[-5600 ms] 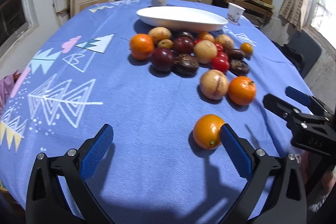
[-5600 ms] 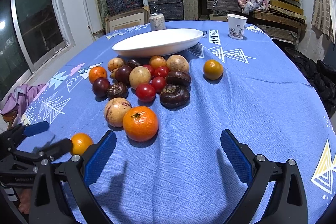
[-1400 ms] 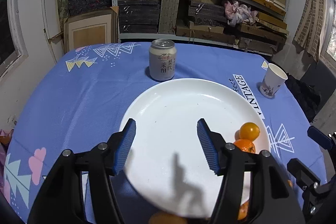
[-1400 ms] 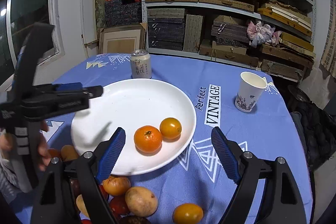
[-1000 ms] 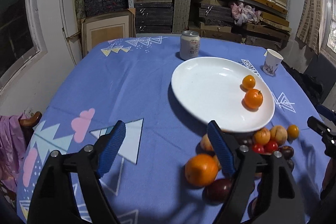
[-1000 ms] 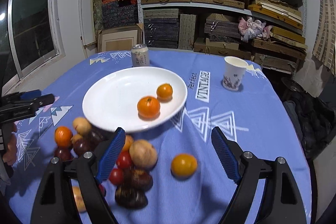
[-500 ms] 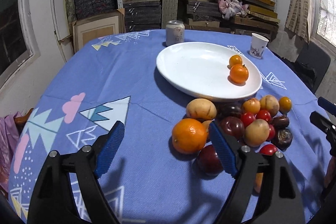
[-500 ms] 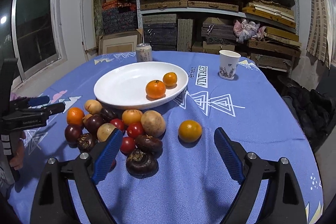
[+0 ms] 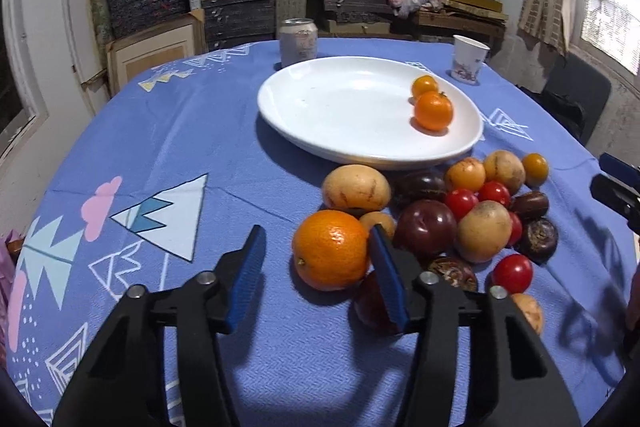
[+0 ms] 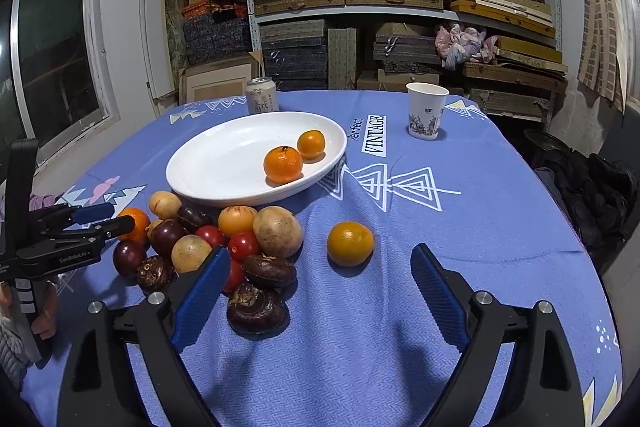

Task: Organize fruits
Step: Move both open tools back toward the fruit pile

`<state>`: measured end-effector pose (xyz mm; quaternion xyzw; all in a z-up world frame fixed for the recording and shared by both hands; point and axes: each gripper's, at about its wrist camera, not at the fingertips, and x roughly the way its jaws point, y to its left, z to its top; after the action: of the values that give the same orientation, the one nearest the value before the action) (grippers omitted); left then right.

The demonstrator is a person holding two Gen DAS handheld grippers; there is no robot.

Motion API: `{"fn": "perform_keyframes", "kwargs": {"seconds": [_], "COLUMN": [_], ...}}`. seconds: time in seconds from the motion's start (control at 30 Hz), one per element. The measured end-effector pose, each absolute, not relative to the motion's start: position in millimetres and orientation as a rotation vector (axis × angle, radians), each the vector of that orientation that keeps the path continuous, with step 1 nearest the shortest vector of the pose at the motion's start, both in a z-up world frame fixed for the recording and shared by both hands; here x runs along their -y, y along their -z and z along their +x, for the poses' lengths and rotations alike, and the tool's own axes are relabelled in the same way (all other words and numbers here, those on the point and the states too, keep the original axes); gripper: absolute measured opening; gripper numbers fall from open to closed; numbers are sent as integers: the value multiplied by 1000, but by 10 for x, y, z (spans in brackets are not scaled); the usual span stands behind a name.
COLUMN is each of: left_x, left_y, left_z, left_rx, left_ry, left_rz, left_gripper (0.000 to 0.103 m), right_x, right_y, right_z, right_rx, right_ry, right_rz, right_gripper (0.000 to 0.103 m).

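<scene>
a round table under a blue patterned tablecloth [image 9: 168,131] holds a white oval plate [image 9: 340,107] with two small oranges already on it. just in front of the plate lies a tight pile of mixed fruit: tan round fruits, dark purple ones, cherry tomatoes and brown wrinkled ones.

the left gripper [image 9: 316,267] points down at a large orange [image 9: 330,249] on the near left edge of the pile. its jaws are closing, with the orange partly between them, but its blue pads do not yet press on the fruit. the right-hand pad sits in the narrow gap between the orange and a dark red plum [image 9: 426,229].

the right gripper [image 10: 320,287] hangs low over the cloth with its jaws opening wide and nothing between them. a lone orange [image 10: 350,243] sits just ahead of it, apart from the pile.

to do this pick well, the left pads should probably slide further forward until they straddle the orange's widest part, then close gently. care is needed so the inner pad does not nudge the plum or the small tan fruit [image 9: 378,221] touching it and set the pile rolling.
</scene>
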<state>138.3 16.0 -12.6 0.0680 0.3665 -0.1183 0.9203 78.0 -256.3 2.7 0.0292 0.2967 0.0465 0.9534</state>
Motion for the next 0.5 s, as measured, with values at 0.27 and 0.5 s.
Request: {"fn": "perform_keyframes", "kwargs": {"seconds": [0.27,0.5], "left_x": [-193,-161], "left_y": [198,190], "left_z": [1526,1457], "left_rx": [-803,-791], "left_ry": [283,267], "left_rz": [82,106], "left_gripper": [44,44], "right_x": [2627,2706], "right_y": [40,142], "right_z": [839,1030], "right_rx": [-637,-701], "right_ry": [-66,-58], "right_rz": [78,86], "right_gripper": [93,93]}}
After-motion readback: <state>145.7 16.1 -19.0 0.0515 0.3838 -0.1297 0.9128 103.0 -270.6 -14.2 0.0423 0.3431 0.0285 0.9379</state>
